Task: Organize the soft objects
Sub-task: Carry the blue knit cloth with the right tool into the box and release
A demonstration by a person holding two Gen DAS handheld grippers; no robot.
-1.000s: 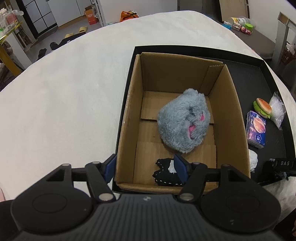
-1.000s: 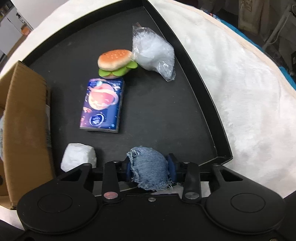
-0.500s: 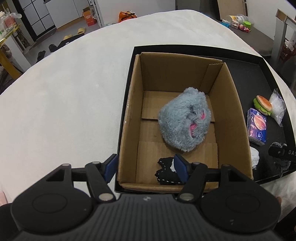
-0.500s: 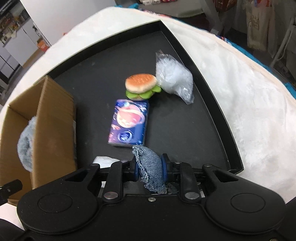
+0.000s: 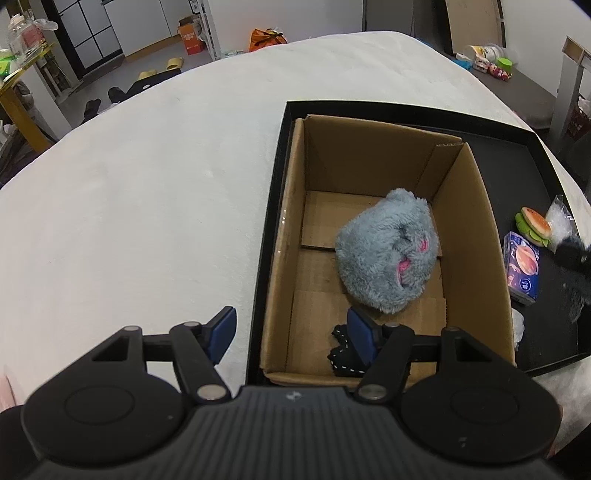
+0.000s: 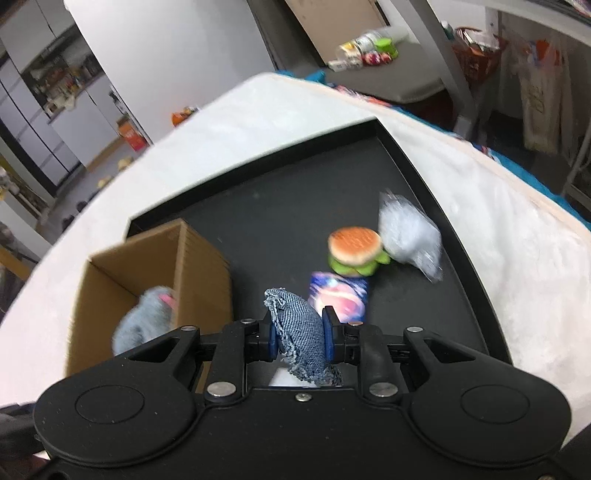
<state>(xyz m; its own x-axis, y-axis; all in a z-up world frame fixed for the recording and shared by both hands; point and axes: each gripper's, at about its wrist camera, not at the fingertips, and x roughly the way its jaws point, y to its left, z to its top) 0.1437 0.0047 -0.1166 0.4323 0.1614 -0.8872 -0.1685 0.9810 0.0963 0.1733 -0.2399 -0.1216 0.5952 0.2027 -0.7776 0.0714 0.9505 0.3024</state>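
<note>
My right gripper [image 6: 298, 336] is shut on a frayed denim pouch [image 6: 301, 332], held up above the black tray [image 6: 280, 218]. A cardboard box [image 5: 476, 236] stands in the tray's left part; it holds a grey furry plush [image 5: 388, 254] and a small black stitched cloth [image 5: 343, 356]. The box [image 6: 201, 266] and the plush [image 6: 142, 321] also show left of the pouch. My left gripper [image 5: 291, 334] hangs open over the box's near left corner, nothing between its fingers. On the tray lie a burger toy [image 6: 356, 249], a blue tissue pack [image 6: 341, 295], a clear bag of white stuffing [image 6: 410, 238] and a white wad [image 5: 518, 326].
The tray rests on a wide white fleecy cover [image 5: 147, 206]. Beyond its far edge the room floor holds boxes, slippers and shelves [image 5: 188, 35]. A blurred dark part of the right gripper [image 5: 572, 258] juts in at the right edge of the left wrist view.
My right gripper squeezed tighter on the denim pouch, lifted it off the tray and tilted up, so the box and plush came into its view. The left gripper stayed put.
</note>
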